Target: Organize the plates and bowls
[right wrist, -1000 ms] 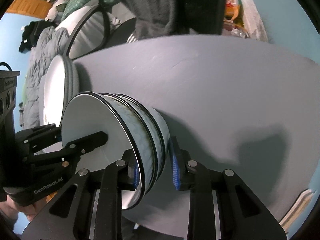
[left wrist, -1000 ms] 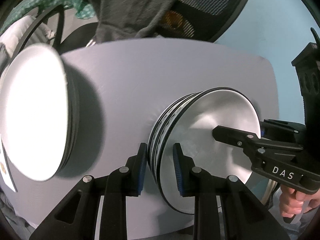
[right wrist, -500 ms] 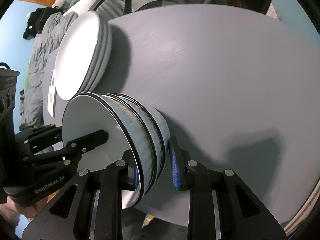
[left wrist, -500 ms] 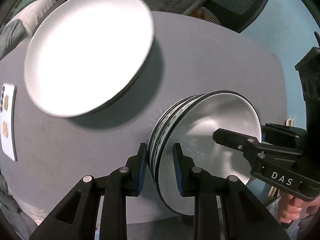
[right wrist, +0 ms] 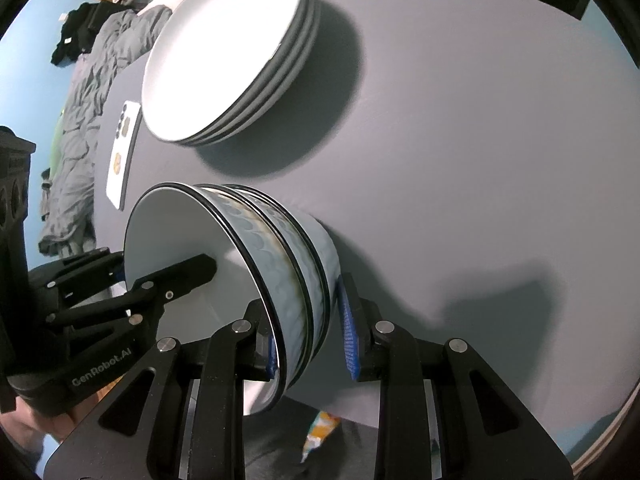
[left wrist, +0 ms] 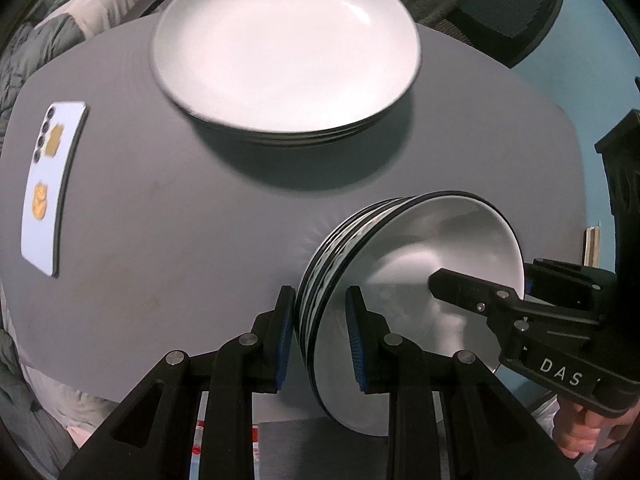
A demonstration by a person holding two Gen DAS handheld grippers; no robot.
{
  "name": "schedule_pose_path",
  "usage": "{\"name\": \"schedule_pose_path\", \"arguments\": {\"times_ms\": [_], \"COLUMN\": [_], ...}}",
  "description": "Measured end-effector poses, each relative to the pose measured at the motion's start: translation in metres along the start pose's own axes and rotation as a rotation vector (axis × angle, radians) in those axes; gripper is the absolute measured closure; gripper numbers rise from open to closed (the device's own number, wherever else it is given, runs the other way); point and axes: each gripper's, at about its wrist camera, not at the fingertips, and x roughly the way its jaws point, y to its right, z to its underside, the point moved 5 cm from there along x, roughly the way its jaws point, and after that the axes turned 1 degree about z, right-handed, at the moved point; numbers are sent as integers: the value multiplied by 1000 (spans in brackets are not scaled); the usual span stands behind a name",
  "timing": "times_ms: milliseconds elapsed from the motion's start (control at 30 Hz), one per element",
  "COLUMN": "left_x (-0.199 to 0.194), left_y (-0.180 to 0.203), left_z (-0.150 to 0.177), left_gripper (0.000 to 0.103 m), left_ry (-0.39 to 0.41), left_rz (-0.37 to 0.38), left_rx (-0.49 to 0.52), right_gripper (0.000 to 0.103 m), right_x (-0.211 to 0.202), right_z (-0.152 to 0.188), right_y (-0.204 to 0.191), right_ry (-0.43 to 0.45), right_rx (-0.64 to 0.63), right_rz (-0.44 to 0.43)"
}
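Note:
A stack of three nested bowls (left wrist: 420, 248), white inside and blue-patterned outside (right wrist: 288, 256), hangs just over the near part of the grey table (left wrist: 160, 240). My left gripper (left wrist: 320, 344) is shut on its left rim. My right gripper (right wrist: 308, 328) is shut on the opposite rim, with one of its fingers (left wrist: 472, 292) lying inside the top bowl. In the right wrist view a left finger (right wrist: 176, 276) lies inside the bowl too. A stack of white plates (left wrist: 284, 44) (right wrist: 224, 52) rests further back on the table.
A pale blue phone (left wrist: 52, 188) (right wrist: 122, 156) lies face down at the table's left side. A black mesh chair (left wrist: 500, 0) stands behind the table. Grey bedding (right wrist: 80, 120) lies beyond the left edge. The table's right half (right wrist: 480, 160) is bare.
Both grippers have carried the bowl stack leftwards across the table. The plates have shifted from the left edge of view to the top centre, and the phone has come into sight. Both grips are unchanged.

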Motion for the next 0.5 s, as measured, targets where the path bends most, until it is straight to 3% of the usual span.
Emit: {"name": "schedule_pose_path", "arguments": {"times_ms": [233,500], "left_x": [6,12], "left_y": [-6,15], "left_z": [-1,-8], "left_gripper": [78,79], "left_ry": [7,11], "left_rz": [0,7], "left_rx": [-13,1], "right_gripper": [78,78], "right_x": [7,5], "right_z": [5,8], "right_y": [-15,-17], "right_ry": [-2,6], "right_rx": [-6,2], "right_rz": [1,8]}}
